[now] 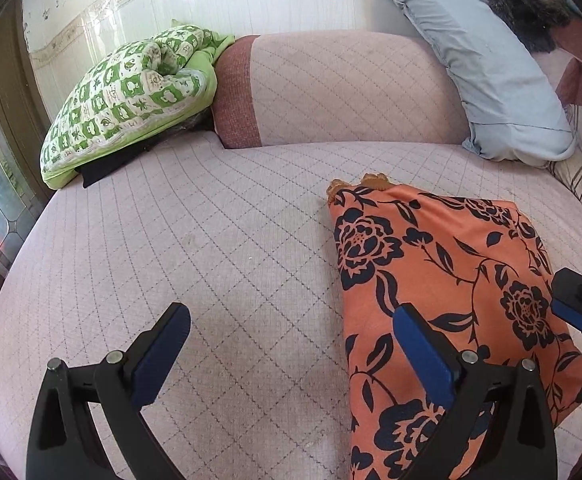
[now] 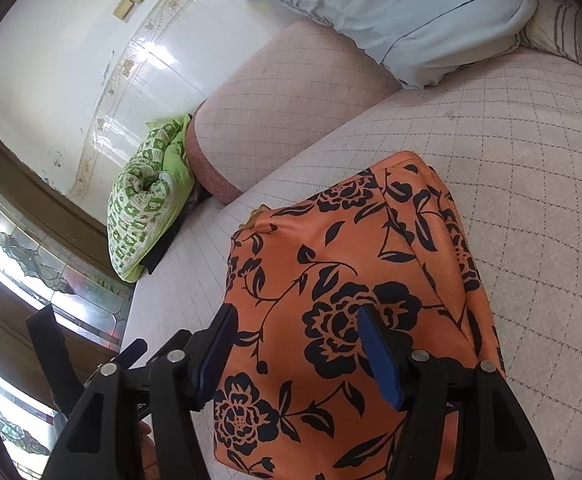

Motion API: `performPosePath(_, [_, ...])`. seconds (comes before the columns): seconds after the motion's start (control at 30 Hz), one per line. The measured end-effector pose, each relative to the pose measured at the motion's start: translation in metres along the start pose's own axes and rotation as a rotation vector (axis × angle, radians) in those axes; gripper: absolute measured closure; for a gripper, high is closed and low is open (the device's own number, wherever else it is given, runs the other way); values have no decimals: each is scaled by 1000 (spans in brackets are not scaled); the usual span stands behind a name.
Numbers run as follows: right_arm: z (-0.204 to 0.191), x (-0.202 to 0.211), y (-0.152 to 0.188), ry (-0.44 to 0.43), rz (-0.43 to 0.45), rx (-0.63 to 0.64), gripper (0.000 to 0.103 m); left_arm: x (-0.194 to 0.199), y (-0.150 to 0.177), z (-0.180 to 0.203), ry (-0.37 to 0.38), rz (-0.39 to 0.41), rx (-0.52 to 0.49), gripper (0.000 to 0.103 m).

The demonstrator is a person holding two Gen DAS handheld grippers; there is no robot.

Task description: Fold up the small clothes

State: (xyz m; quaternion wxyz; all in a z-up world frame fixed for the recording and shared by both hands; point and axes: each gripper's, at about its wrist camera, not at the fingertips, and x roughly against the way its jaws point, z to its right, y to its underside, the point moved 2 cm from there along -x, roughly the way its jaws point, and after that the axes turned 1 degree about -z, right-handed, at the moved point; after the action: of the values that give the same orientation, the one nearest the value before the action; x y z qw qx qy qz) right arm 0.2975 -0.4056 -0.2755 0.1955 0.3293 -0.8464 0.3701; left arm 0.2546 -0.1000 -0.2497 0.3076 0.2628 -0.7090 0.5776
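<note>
Left gripper point(image 1: 291, 340): both black fingers enter from the bottom of the left wrist view, blue pads facing inward, jaws spread wide. Left finger at lower left, right finger at lower right of frame. Nothing pinched between the pads.

Right gripper point(image 2: 297, 354): fingers rise from the bottom centre of the right wrist view, blue pads facing inward, jaws parted to a moderate gap, nothing clamped. In the left wrist view one of its tips with a blue pad pokes in at the right edge, just beside the left gripper's right finger.
</note>
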Motion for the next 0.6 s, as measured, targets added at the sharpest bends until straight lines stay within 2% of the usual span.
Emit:
performPosePath(0.27, [9, -7, 2, 38, -31, -18, 37, -10, 5, 4, -11, -25, -18, 2])
performPosePath(0.4, [15, -20, 5, 86, -82, -30, 37, -19, 9, 5, -20, -53, -37, 2])
performPosePath(0.5, [16, -22, 5, 91, -86, -25, 37, -31, 15, 6, -29, -95, -50, 2])
performPosePath(0.6, [19, -23, 5, 85, -86, -32, 37, -33, 14, 2, -16, -101, -30, 2])
